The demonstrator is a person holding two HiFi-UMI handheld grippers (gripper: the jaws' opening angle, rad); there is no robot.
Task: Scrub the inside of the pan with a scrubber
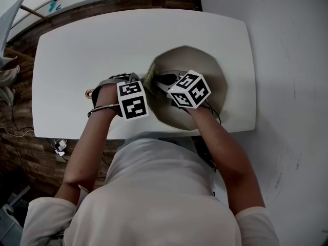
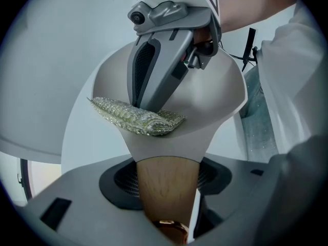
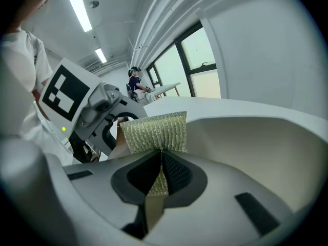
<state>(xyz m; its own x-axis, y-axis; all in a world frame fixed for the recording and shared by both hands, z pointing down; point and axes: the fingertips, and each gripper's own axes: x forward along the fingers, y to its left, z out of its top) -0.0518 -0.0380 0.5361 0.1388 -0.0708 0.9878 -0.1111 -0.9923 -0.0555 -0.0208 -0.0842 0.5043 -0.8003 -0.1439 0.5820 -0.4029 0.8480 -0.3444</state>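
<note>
A beige pan (image 1: 207, 70) rests on the white table (image 1: 77, 50), its wooden handle (image 2: 166, 188) pointing left. My left gripper (image 1: 124, 81) is shut on that handle, close to the pan's wall (image 2: 210, 101). At the pan's left inner side lies a yellow-green mesh scrubber (image 1: 149, 77). My right gripper (image 1: 155, 79) is shut on it. The scrubber (image 2: 137, 117) lies flat against the pan's inner slope below the right gripper's body (image 2: 164, 50). In the right gripper view the scrubber (image 3: 154, 131) stands out between the jaws, with the pan's inside (image 3: 256, 142) to the right.
The table's front edge runs just below the pan (image 1: 169, 133). A copper ring (image 1: 90, 93) ends the handle. Brick-pattern floor with cables (image 1: 20, 132) lies to the left, a pale floor (image 1: 292, 60) to the right. Windows and a distant person (image 3: 135, 82) show far off.
</note>
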